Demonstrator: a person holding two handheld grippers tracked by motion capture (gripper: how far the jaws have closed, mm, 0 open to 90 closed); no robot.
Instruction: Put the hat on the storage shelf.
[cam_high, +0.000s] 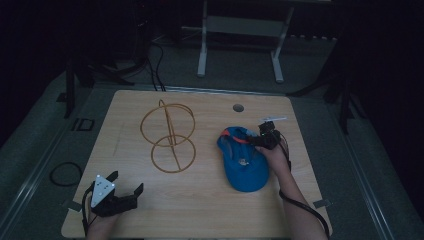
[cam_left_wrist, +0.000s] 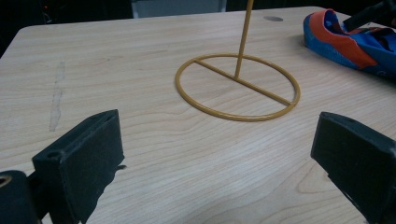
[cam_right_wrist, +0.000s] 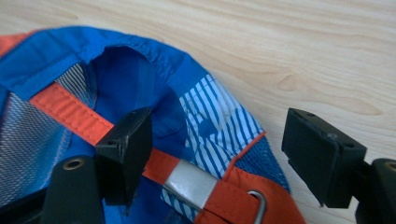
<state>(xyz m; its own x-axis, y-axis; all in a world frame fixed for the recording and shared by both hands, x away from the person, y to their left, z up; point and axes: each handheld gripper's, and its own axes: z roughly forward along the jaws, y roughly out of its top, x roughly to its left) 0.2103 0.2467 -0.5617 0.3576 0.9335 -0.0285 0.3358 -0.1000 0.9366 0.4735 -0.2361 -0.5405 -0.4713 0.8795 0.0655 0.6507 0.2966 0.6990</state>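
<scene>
— Cap (cam_high: 245, 167), blue with orange trim: where does it lie?

— On the right half of the wooden table (cam_high: 210, 210), open side up, with the peak toward the person. The right gripper view shows the inside: blue-and-white striped lining, grey mesh panels, and an orange strap (cam_right_wrist: 70, 114) running across the back opening to a metal clasp (cam_right_wrist: 189, 183).

— And the right gripper (cam_high: 261, 140)?

— It sits at the cap's far rim, the person's hand behind it. Its jaws stand apart. In its own view one jaw is down over the cap's interior, close to the orange strap, while the other hangs outside the rim above bare wood. The back edge of the cap lies between them, and neither pad presses on it as far as I can see; the dim overhead view makes contact at the lower pad hard to rule out.

— The left gripper (cam_high: 126, 183)?

— Near the front left corner of the table, well apart from the cap, jaws spread wide with only tabletop between them.

— Anything else on the table?

— A yellow wire stand (cam_high: 168, 136) left of the cap: a ring base (cam_left_wrist: 237, 86) with a crossbar, a thin upright rod, and a larger ring on top. It stands between the two grippers, touching neither.
</scene>
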